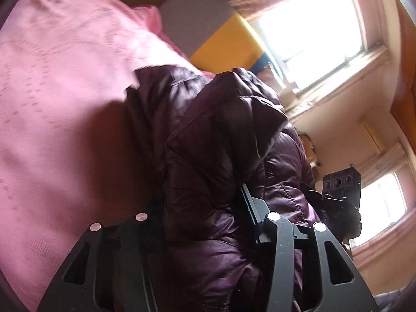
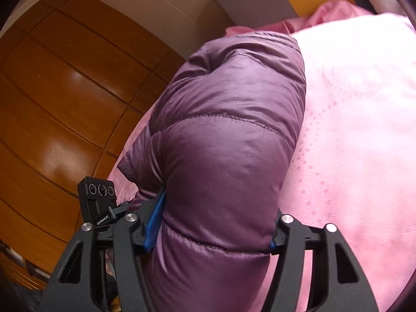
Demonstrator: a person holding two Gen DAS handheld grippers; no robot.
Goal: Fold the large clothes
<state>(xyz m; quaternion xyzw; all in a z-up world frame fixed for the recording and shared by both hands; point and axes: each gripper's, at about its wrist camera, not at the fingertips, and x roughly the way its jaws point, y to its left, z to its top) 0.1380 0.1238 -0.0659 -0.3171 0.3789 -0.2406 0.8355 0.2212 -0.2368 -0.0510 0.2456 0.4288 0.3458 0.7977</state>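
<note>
A dark purple quilted jacket [image 1: 221, 143] lies bunched on a pink bedspread [image 1: 65, 91]. In the left wrist view a thick fold of it fills the gap of my left gripper [image 1: 202, 208]. The right finger's pad presses into the fabric, while the left finger's tip is buried in the jacket and shadow. In the right wrist view the same jacket [image 2: 228, 143] bulges up between the two blue pads [image 2: 156, 221] of my right gripper [image 2: 213, 234], which squeeze a puffy fold from both sides. The pink bedspread [image 2: 351, 130] spreads out to the right of it.
A grey and yellow padded headboard [image 1: 208, 26] stands behind the bed. Bright windows [image 1: 312, 31] with pink curtains are at the right. A brown wooden wardrobe [image 2: 65, 91] runs along the bed's left side. A black sensor box [image 2: 98, 197] sits beside the right gripper's fingers.
</note>
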